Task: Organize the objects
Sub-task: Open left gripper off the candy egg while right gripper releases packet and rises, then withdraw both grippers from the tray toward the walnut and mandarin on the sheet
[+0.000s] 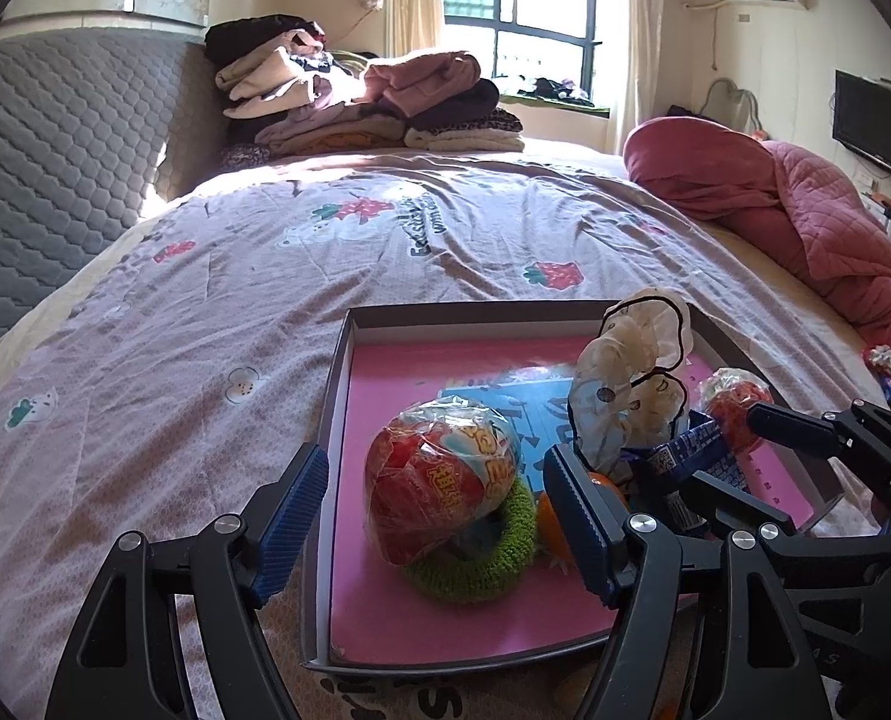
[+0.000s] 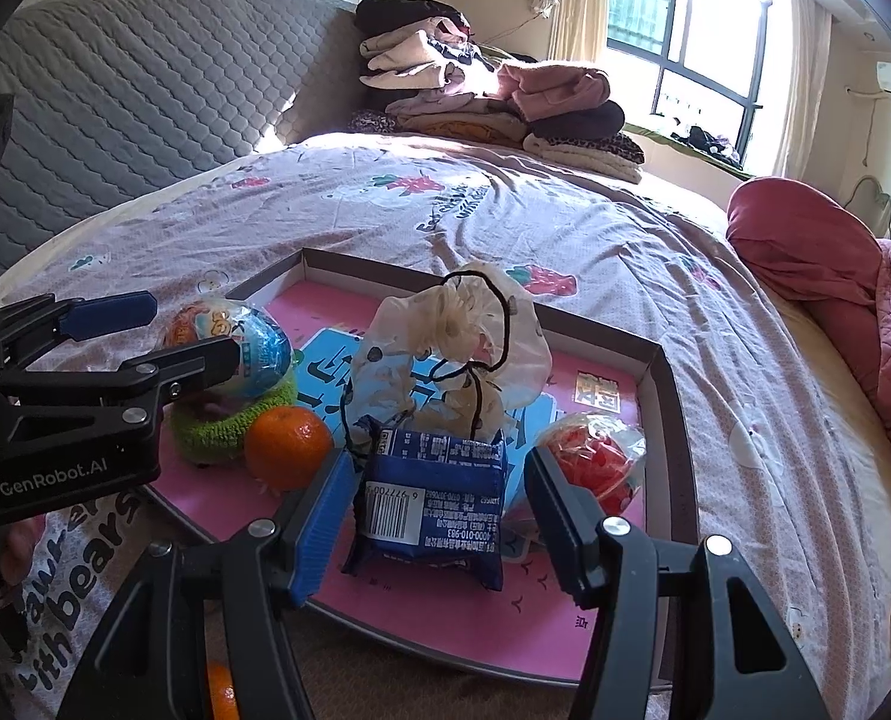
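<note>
The shallow box with the pink floor, lying on the bed, is the landmark here, and nearly everything to be sorted already sits inside it. The right gripper has its jaws open on either side of the blue snack packet at the box's near edge, pads clear of the wrapper on both sides, so nothing is gripped. The left gripper stands wide around the foil-wrapped egg, which rests on the green knitted ring toward the box's left wall; it holds nothing either. An orange sits between ring and packet, the gauzy drawstring pouch behind the packet, a second wrapped egg toward the right wall. Judging by this, if the packet is to be moved, close squarely across its flat sides, low enough not to snag the pouch's black cord, and gently, since the wrapper looks crushable.
</note>
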Demonstrator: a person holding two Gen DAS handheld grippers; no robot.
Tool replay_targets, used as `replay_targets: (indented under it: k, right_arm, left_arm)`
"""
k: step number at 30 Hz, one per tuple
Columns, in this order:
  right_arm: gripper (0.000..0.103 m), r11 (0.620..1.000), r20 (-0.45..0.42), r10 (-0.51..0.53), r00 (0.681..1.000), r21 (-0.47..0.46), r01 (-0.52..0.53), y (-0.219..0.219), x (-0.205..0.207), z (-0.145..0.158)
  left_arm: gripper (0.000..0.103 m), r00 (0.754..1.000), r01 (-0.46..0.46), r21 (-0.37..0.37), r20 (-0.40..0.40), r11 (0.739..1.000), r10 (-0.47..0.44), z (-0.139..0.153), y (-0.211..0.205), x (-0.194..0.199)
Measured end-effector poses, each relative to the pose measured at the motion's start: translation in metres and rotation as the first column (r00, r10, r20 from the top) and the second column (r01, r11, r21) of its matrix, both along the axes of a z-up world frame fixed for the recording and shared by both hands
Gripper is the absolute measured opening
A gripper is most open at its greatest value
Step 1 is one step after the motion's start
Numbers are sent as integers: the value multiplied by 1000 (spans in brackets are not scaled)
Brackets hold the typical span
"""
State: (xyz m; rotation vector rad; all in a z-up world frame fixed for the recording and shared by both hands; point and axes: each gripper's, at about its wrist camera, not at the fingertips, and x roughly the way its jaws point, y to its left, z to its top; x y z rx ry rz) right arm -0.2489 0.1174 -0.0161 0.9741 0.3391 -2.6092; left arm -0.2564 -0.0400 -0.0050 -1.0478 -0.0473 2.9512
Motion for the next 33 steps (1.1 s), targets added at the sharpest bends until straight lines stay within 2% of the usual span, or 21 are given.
replay_targets:
  k: [15,33]
  right_arm:
    - [62,999,-40,-14,999,-38,12,9,11,23]
    - [66,994,-122,-9,992,-106,-4,19,50,71]
  left_arm:
    - [76,1000,11,-4,-27,1000,-11,21,9,17]
    - [79,995,21,-4,-96,1000,-21,70,15,55]
